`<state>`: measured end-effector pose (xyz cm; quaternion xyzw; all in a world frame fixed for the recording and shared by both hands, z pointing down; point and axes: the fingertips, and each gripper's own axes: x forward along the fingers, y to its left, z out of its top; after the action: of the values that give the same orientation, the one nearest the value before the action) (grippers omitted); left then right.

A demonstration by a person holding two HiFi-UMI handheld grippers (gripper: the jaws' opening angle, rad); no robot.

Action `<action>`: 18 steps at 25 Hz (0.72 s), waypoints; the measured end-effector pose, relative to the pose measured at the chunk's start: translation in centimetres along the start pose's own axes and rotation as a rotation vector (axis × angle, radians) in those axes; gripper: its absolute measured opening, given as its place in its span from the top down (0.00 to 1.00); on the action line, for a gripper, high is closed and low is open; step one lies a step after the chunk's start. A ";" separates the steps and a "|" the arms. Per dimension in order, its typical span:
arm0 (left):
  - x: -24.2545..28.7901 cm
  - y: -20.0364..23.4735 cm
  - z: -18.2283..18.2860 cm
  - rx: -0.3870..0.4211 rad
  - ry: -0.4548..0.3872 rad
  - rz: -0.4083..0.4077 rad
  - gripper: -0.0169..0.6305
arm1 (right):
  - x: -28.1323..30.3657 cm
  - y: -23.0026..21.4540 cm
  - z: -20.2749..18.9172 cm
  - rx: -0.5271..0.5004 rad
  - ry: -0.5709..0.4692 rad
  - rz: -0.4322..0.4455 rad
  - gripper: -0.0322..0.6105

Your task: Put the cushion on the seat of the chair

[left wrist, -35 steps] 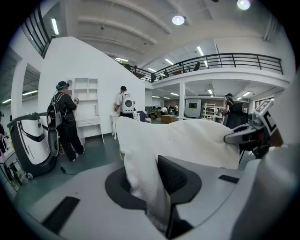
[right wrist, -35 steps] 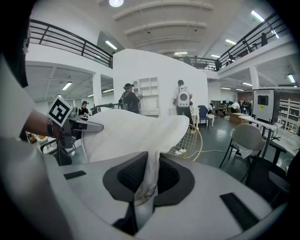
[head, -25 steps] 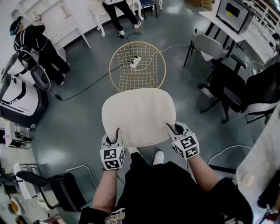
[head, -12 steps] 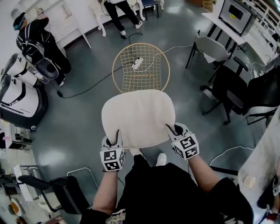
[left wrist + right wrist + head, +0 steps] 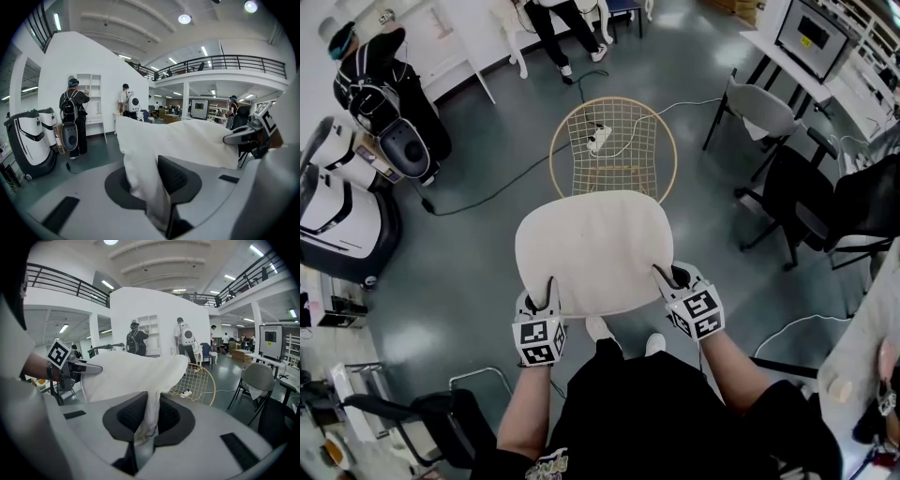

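- Nearest, a black office chair (image 5: 441, 417) stands on the grey floor (image 5: 469, 272) at the lower left, beside the person who carries the grippers.
- The left gripper (image 5: 551, 289) has its jaws pressed on the near left corner of the cushion (image 5: 595, 246). In the left gripper view the white cloth is squeezed thin between the two dark pads.
- The right gripper (image 5: 667, 277) pinches the near right corner in the same way. In the right gripper view the cloth hangs folded between its pads.
- There is one cushion, cream-white with rounded corners. It is held in the air, flat and about level, above the floor and not on any seat.
- Its long axis runs from left to right, from one gripper to the other. Its far edge points toward the wire chair (image 5: 614, 145).
- In the head view that far edge covers the near rim of the wire chair, so I cannot tell if they touch.
- There is one wire chair, gold, with a round open grid, and its seat is bare.
- Through the grid a white power strip (image 5: 600, 137) shows on the floor, with a dark cable (image 5: 492, 187) running off to the left.
- To the right stand two more office chairs, one grey (image 5: 764, 105) and one black (image 5: 811, 192).
- At the left edge stands a large white machine (image 5: 337, 211).
- Farthest, two people stand: one in black (image 5: 370, 70) at the upper left, one (image 5: 553, 28) at the top edge.
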<state>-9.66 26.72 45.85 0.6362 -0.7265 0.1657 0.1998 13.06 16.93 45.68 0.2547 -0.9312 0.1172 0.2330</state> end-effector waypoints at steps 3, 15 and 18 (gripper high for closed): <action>1.2 2.0 0.7 0.006 -0.001 -0.012 0.84 | 1.9 0.4 1.1 0.003 0.001 -0.010 0.87; 4.7 9.0 2.9 0.040 -0.025 -0.076 0.84 | 8.2 2.5 4.1 0.025 -0.009 -0.075 0.87; 5.4 10.0 3.5 0.050 -0.033 -0.087 0.84 | 9.1 2.6 4.7 0.025 -0.016 -0.087 0.87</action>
<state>-20.45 21.73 45.63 0.6745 -0.6971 0.1645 0.1788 3.00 13.72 45.84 0.2989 -0.9194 0.1165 0.2274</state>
